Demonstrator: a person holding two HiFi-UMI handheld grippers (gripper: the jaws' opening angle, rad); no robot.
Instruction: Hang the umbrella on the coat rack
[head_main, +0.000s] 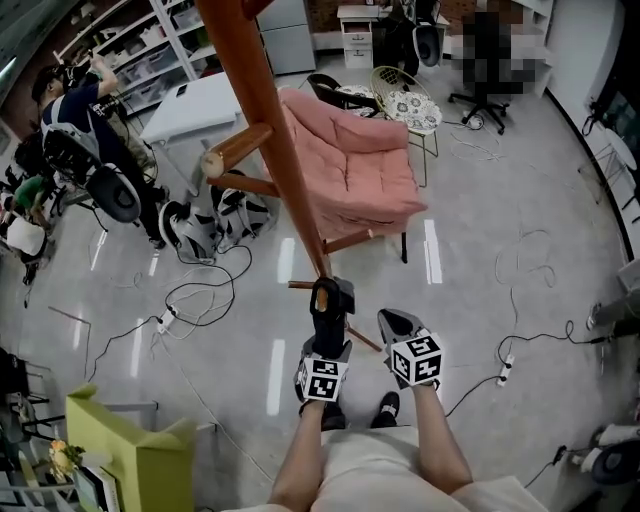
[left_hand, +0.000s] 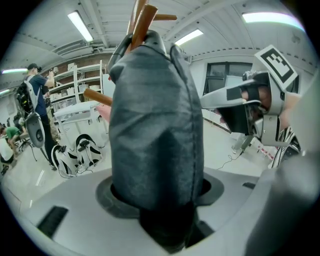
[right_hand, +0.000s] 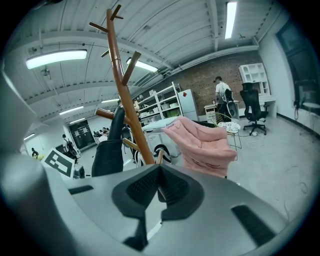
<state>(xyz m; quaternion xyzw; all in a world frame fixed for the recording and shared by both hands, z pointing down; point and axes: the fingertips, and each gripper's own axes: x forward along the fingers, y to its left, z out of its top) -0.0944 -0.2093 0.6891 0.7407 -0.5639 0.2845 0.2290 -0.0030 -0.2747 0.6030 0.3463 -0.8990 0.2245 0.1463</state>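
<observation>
gripping the umbrella (left_hand: 155, 125), left gripper (head_main: 327, 345) near coat rack (head_main: 270, 130); right gripper (head_main: 393, 322) closed, empty

we find the coat rack (head_main: 270, 130) rising right ahead, its low pegs (head_main: 238, 148) jutting left, and the pink armchair (head_main: 355, 170) crowding just behind it (cables (head_main: 168, 320) litter the floor on the left); mostly bare floor (head_main: 470, 300) opens to the right.

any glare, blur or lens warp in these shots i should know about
Head view: long white streaks of lamp glare on the glossy grey floor, otherwise sharp. Left gripper view: the dark grey folded umbrella fills the centre, close and slightly soft. Right gripper view: fisheye bends the brown wooden coat rack, corners black.
</observation>
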